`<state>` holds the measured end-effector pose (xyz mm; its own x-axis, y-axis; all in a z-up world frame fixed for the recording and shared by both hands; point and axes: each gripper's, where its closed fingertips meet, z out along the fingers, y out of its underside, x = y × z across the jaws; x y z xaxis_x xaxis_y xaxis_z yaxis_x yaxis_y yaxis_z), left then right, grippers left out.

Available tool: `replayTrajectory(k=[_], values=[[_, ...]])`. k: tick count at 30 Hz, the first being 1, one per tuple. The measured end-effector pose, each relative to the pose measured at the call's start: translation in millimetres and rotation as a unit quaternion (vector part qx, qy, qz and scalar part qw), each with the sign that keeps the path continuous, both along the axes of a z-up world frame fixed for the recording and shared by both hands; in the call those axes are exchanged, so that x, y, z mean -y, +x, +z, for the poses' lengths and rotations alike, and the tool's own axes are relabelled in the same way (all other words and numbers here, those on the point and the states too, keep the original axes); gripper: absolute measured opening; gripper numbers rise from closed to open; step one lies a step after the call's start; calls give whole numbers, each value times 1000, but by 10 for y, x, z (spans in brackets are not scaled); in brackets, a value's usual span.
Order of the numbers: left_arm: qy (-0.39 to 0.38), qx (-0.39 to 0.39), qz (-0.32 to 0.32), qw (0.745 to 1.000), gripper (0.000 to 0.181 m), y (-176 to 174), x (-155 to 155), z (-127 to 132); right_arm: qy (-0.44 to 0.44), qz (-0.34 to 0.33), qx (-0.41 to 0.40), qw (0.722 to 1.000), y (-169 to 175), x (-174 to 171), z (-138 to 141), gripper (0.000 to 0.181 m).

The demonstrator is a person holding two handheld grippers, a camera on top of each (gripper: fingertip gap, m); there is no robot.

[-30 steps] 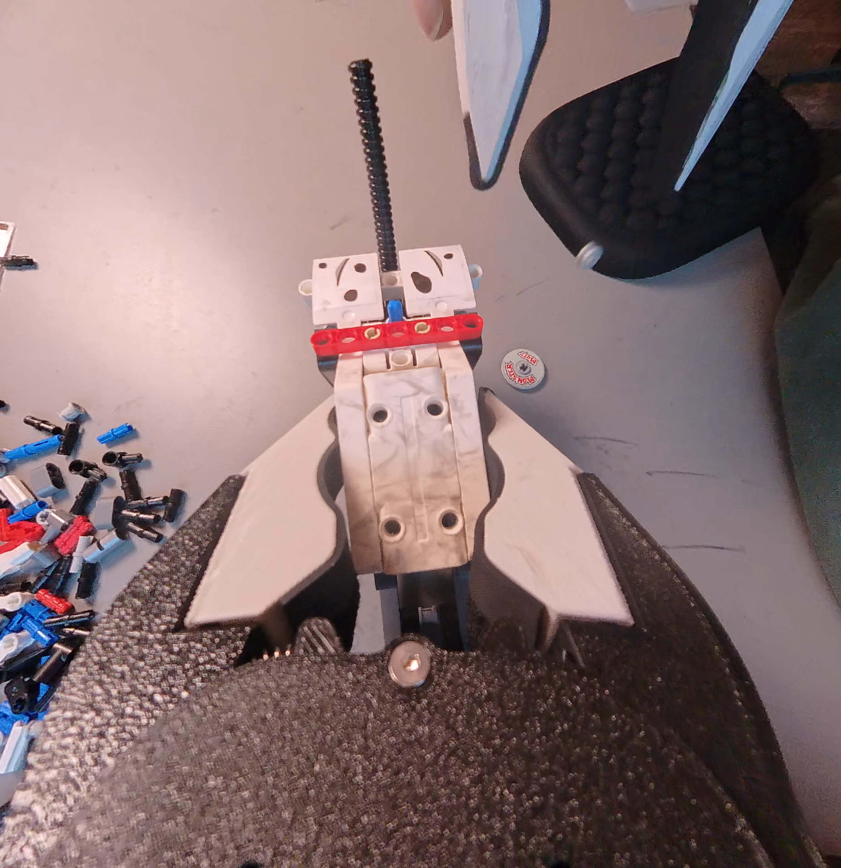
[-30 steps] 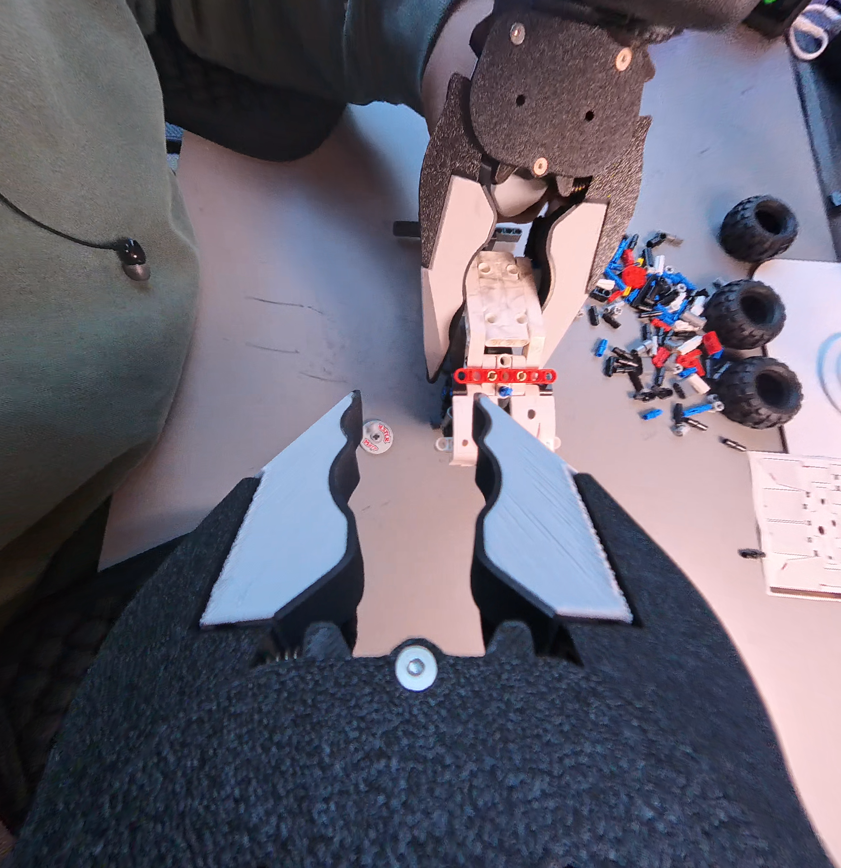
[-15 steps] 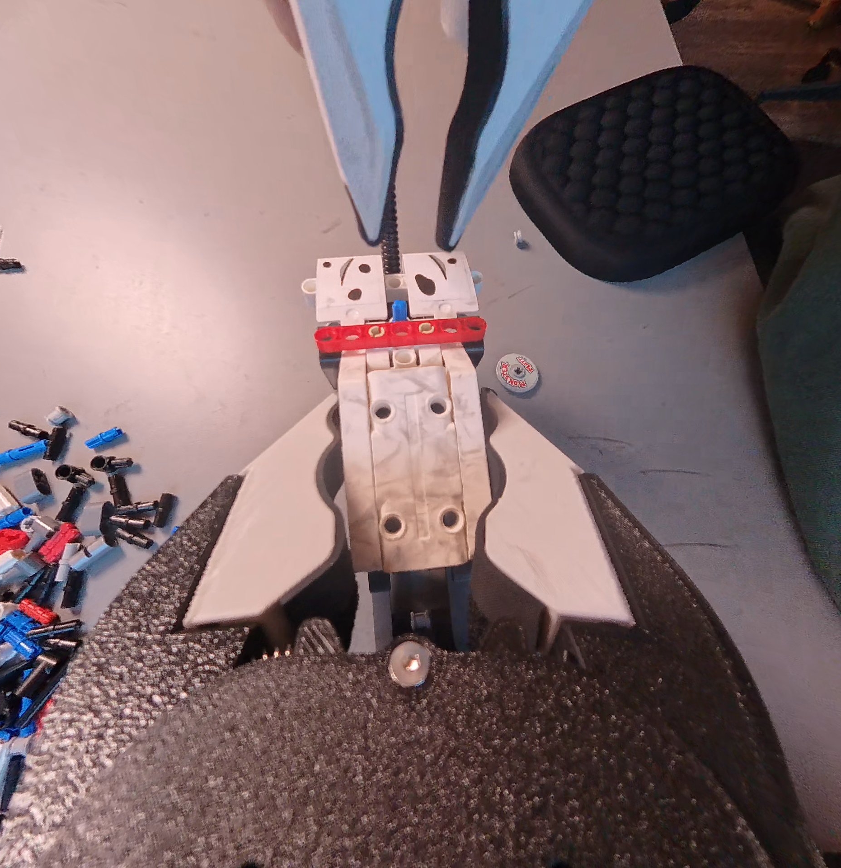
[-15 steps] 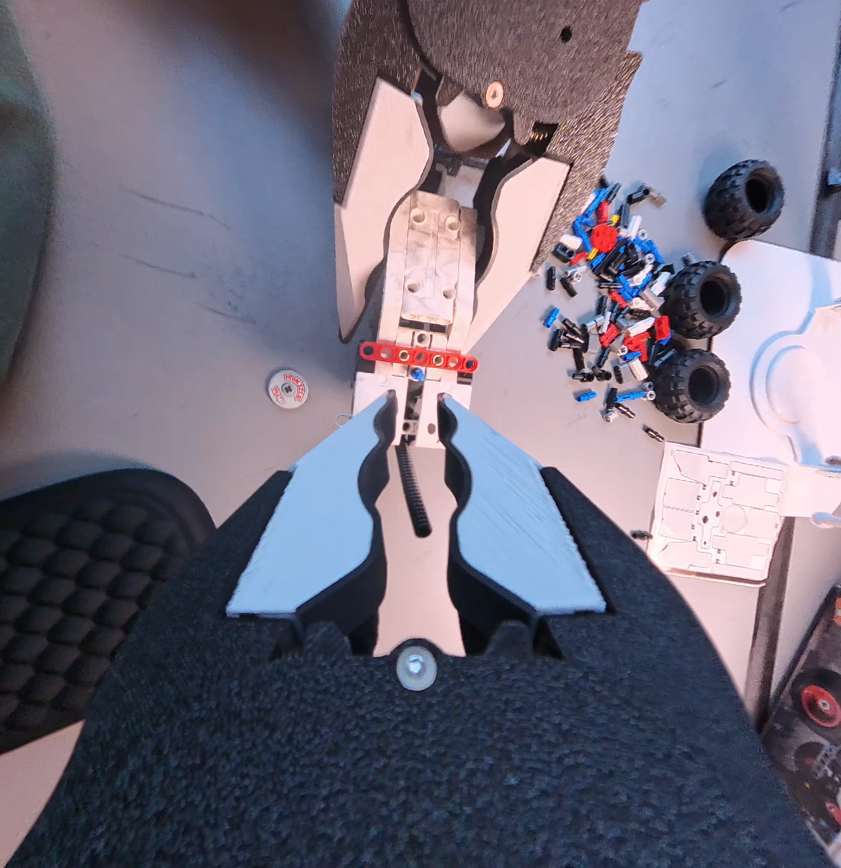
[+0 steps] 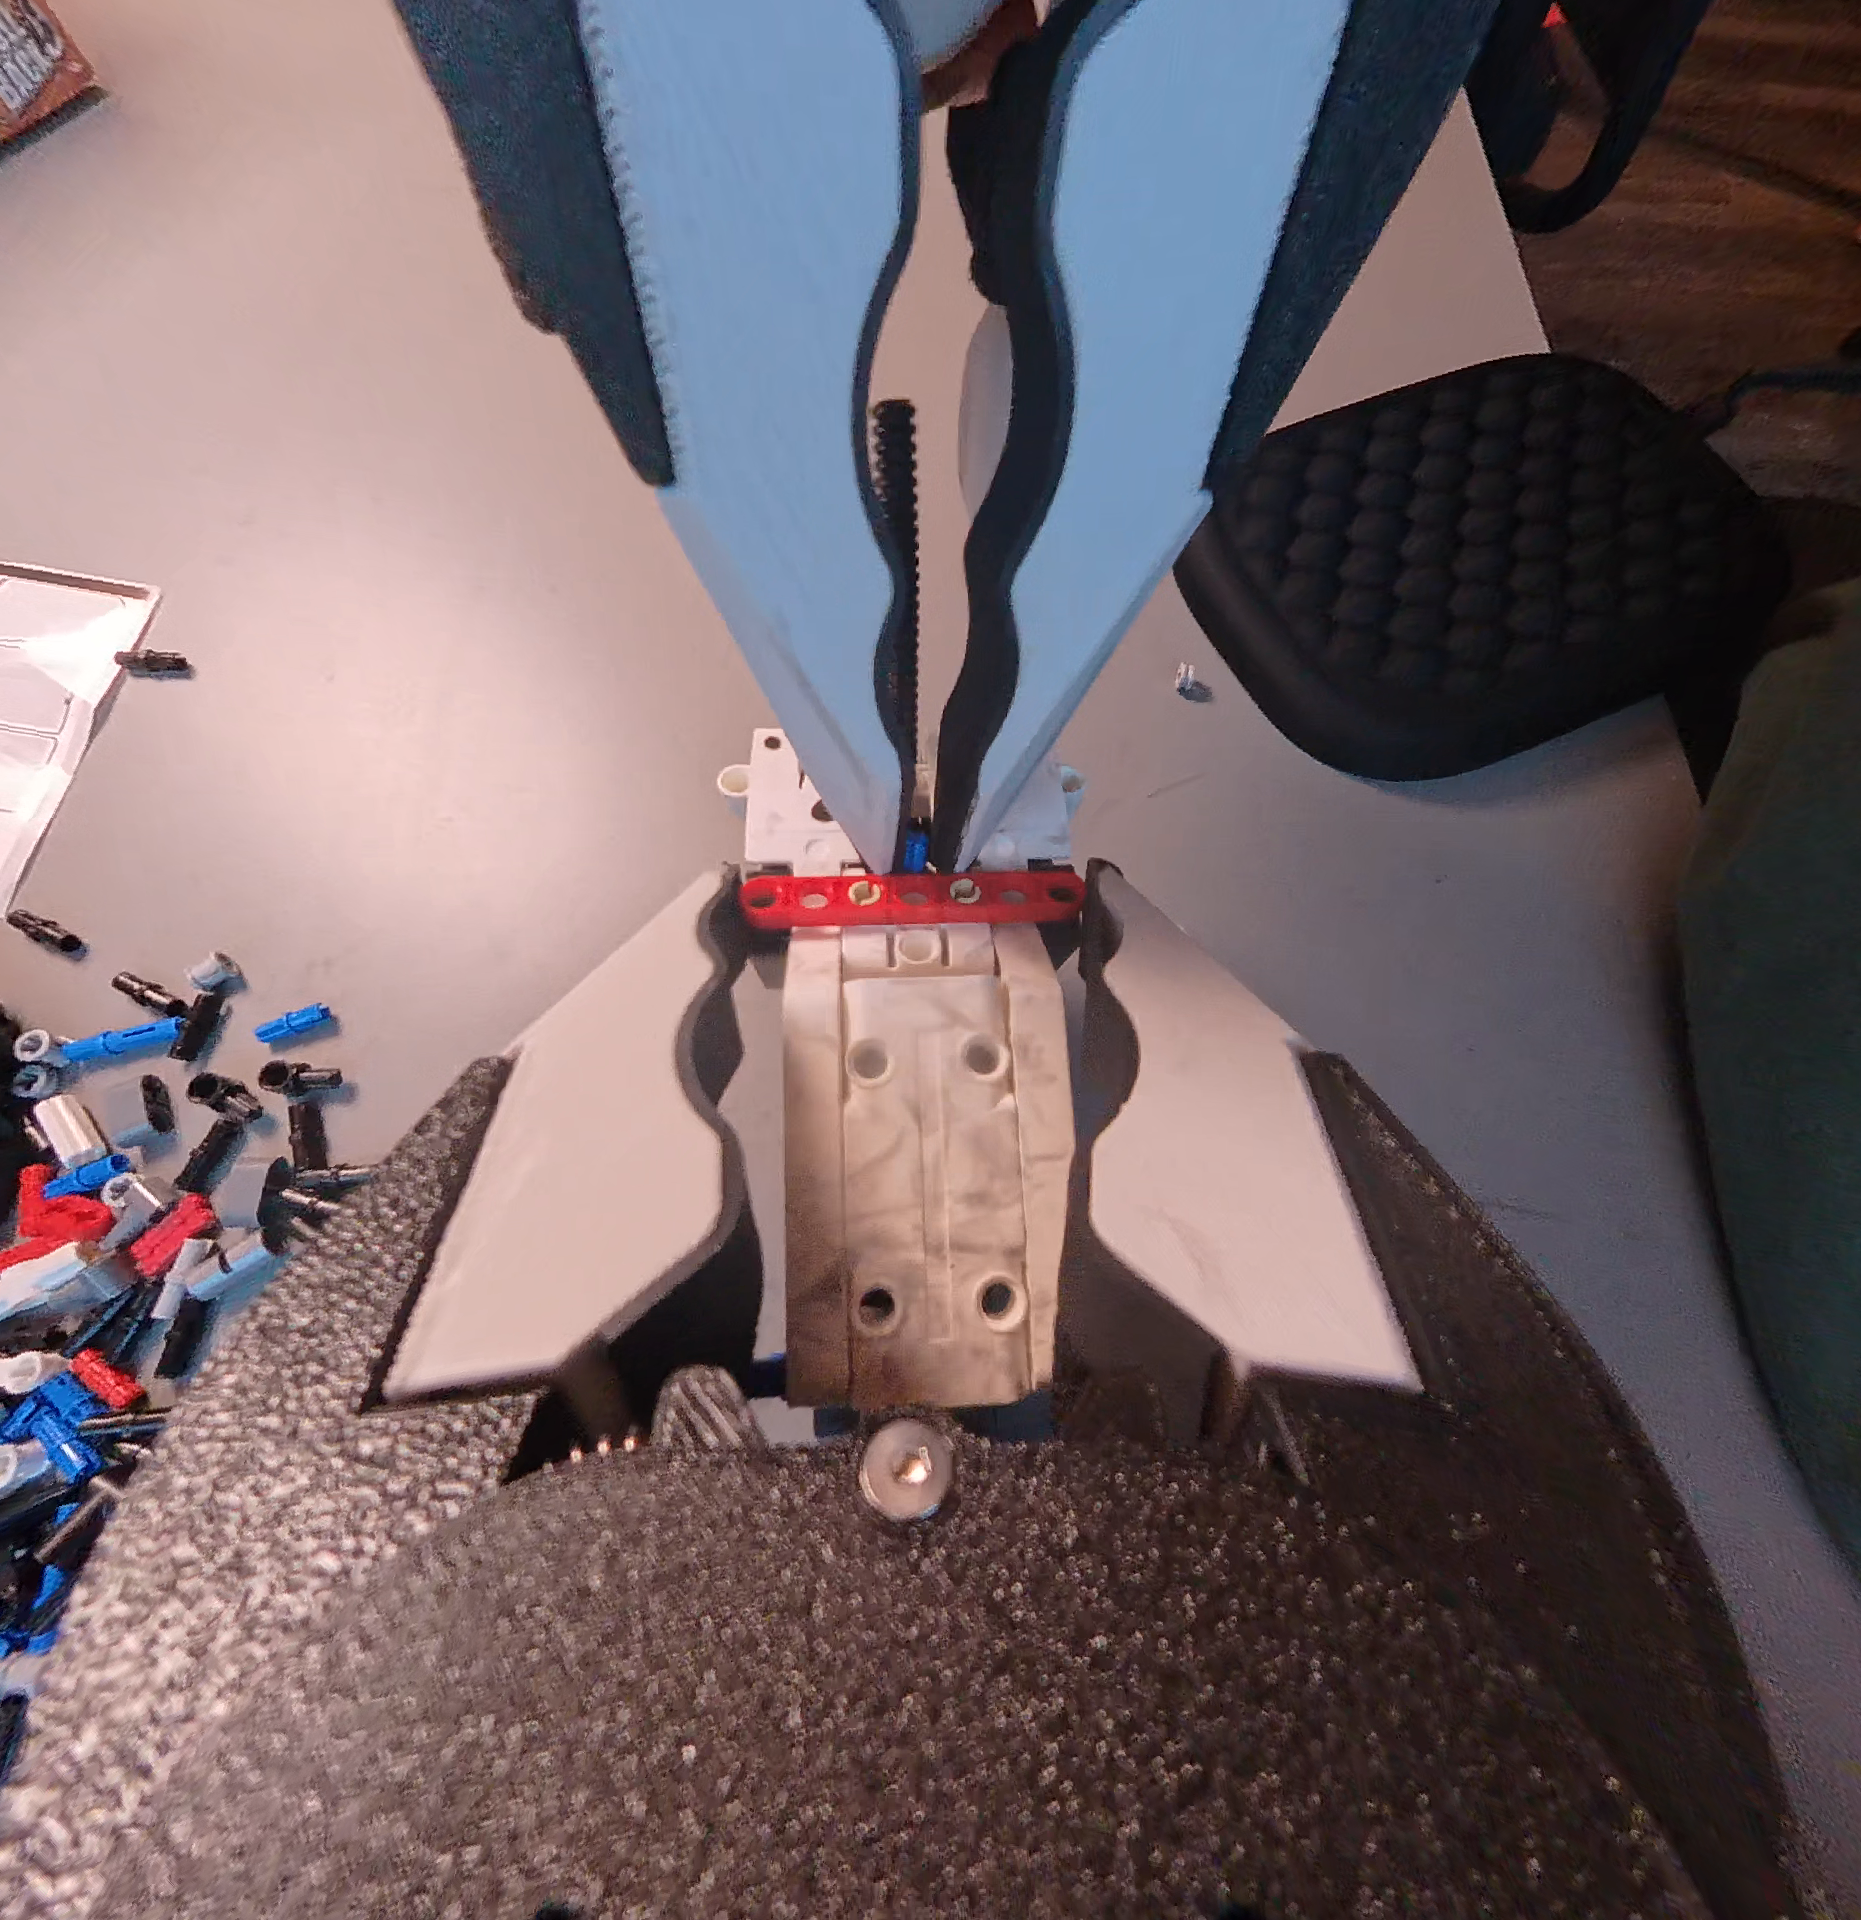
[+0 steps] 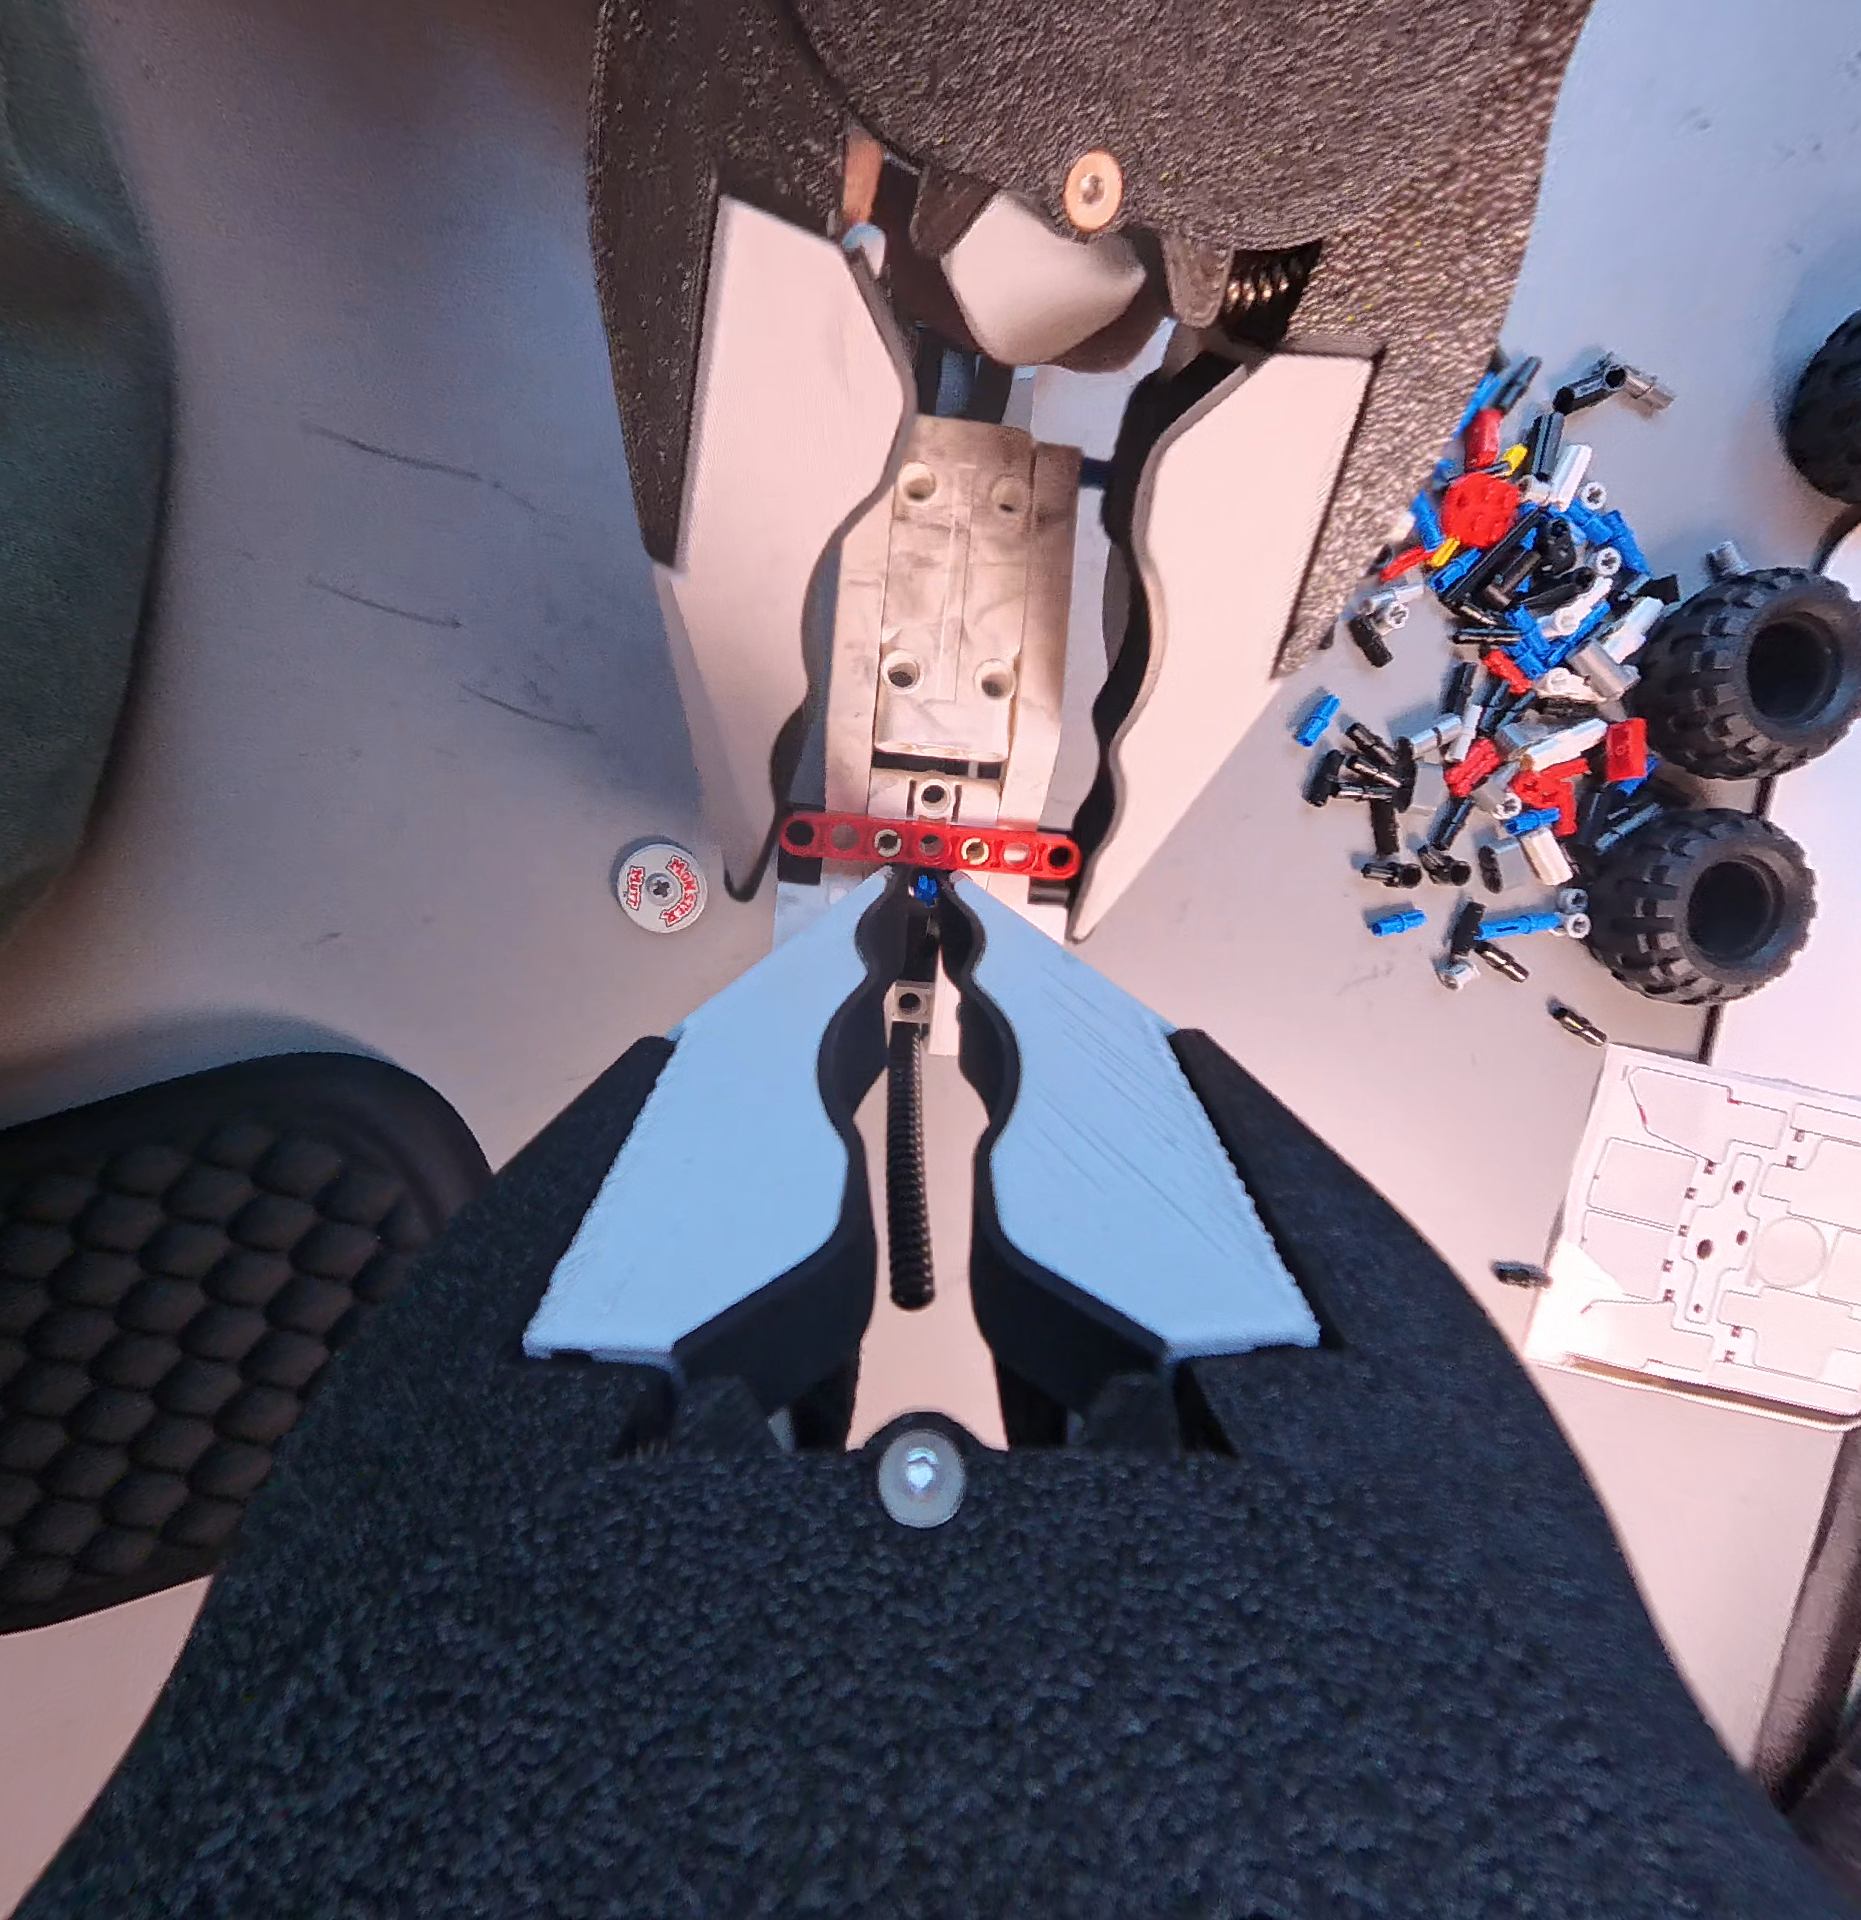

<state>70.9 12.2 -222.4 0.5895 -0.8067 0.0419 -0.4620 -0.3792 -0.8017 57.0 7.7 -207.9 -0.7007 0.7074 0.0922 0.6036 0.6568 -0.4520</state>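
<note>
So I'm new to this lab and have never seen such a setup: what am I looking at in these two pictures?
No robot: a person holds a two-finger hand-held gripper in each hand, each with a camera looking along its fingers. The left wrist view shows the left hand-held gripper clamped on a white brick assembly with a red beam. The right wrist view faces it: the right hand-held gripper has its fingers nearly closed around a black ridged rod sticking out of the assembly; whether they touch it is unclear. On the grey table lie a pile of small parts, black tyres, a round disc and a white sheet.
</note>
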Motion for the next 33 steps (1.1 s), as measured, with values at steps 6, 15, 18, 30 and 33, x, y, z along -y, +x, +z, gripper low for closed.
replayTrajectory(k=[6, 15, 18, 30, 33], values=[[0, -12, -1, 1000, 64, -6, 14, -15, 5, 16, -11, 1000, -7, 6, 5, 1], [-6, -13, 2, 1000, 64, -36, 21, -21, -33, -39, -64, 997, -50, -190, 634, 1], [-1, -13, 1, 1000, 64, -29, 19, -13, -51, -45, -91, 994, 3, -124, 770, 2], [30, 193, -80, 978, 37, 114, 384, 895, -109, -44, -325, 938, 239, 394, 944, 3], [-16, 284, -110, 952, 28, 179, 536, 1106, -94, -31, -379, 920, 244, 479, 1004, 3]])
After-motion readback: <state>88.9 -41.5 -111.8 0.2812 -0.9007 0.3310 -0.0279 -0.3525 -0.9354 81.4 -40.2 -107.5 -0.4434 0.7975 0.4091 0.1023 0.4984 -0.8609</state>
